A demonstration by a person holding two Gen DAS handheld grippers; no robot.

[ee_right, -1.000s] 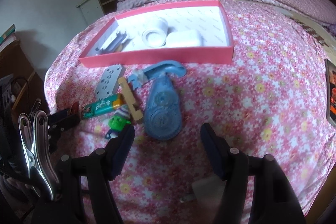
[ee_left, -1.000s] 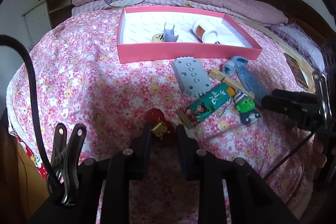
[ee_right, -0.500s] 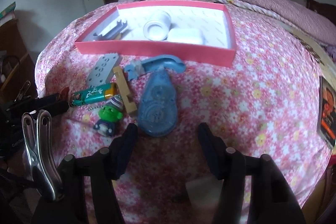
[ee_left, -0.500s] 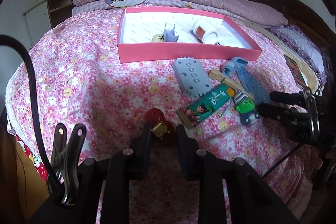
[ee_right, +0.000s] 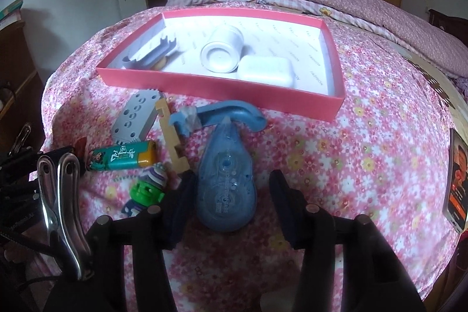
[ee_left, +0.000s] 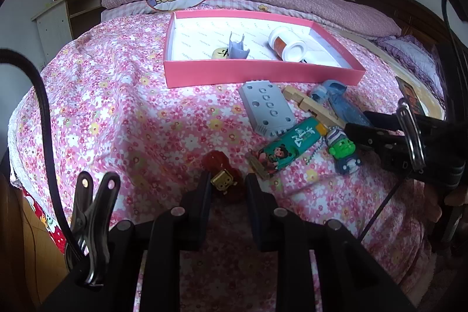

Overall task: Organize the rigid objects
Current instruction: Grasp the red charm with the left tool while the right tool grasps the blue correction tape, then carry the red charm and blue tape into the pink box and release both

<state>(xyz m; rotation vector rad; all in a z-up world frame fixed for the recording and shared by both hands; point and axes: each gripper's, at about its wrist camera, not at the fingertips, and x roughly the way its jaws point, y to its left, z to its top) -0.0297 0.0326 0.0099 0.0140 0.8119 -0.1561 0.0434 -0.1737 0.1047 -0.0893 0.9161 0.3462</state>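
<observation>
A floral bedspread [ee_left: 117, 107] carries a pink tray [ee_right: 222, 86] holding a white jar [ee_right: 222, 51] (lying on its side). The right gripper [ee_right: 231, 195] is spread wide around the blue tape dispenser [ee_right: 225, 189], left finger [ee_right: 181, 195] touching it. The left gripper [ee_left: 226, 186] is closed partway about a red-and-gold toy [ee_left: 223, 179]; I cannot tell whether it grips
</observation>
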